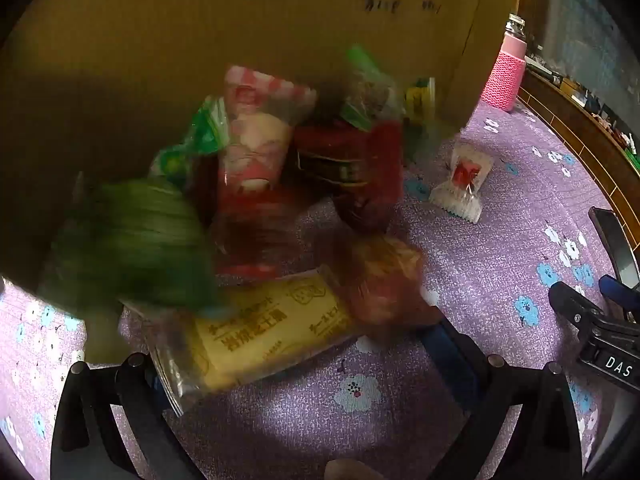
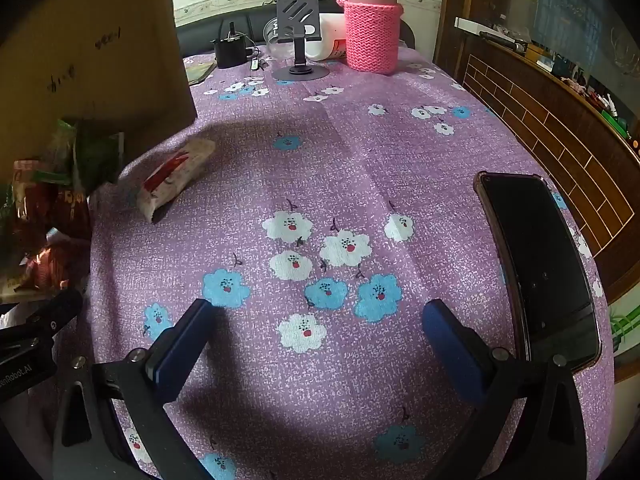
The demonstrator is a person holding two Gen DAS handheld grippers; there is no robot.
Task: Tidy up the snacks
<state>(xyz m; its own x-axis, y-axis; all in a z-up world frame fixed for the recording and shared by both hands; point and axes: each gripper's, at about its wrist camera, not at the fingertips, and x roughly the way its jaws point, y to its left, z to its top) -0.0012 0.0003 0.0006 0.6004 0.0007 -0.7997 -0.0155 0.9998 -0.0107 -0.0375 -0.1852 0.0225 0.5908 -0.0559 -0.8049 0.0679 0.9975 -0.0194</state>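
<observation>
A heap of snack packets lies against a cardboard box (image 1: 240, 20), much of it blurred. I make out a yellow packet (image 1: 260, 336), a green one (image 1: 128, 244), a pink-and-white one (image 1: 256, 136), a red one (image 1: 348, 160) and an orange one (image 1: 384, 280). My left gripper (image 1: 292, 350) is open wide at the heap's near edge; the yellow packet covers its left fingertip, and the pads press on nothing. A small white-and-red packet (image 2: 176, 172) lies apart on the cloth. My right gripper (image 2: 316, 316) hangs open over bare tablecloth (image 2: 320, 160), nothing between its fingers.
A dark phone (image 2: 540, 264) lies just right of the right gripper, near the table edge. At the back stand a pink knit-covered flask (image 2: 372, 28), a phone stand (image 2: 298, 40), a white jar (image 2: 328, 40) and a black device (image 2: 230, 50). A wooden cabinet (image 2: 560, 140) borders the right side.
</observation>
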